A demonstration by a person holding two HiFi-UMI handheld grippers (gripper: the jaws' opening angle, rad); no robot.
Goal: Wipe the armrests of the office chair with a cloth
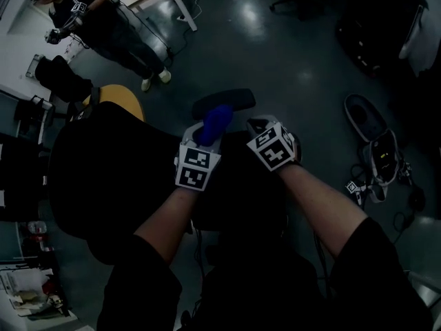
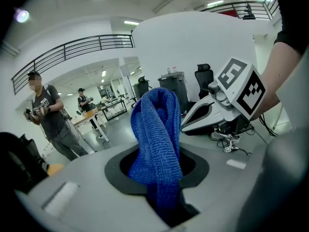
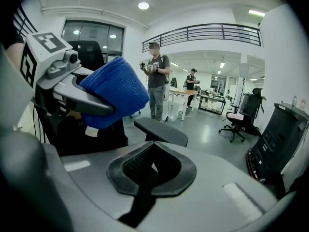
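Just short of the near armrest (image 1: 224,101): cloth lifted, wiping seemingly all ahead.
Left gripper (image 1: 209,135) pinches the blue cloth (image 1: 216,121) clear of the pad; right gripper (image 1: 260,125) is closed, empty.

No words, numbers or brands can be read anywhere. The cube (image 1: 198,167) of the left gripper (image 1: 212,131) and that of the right gripper (image 1: 256,125) bear only black-and-white square patterns.
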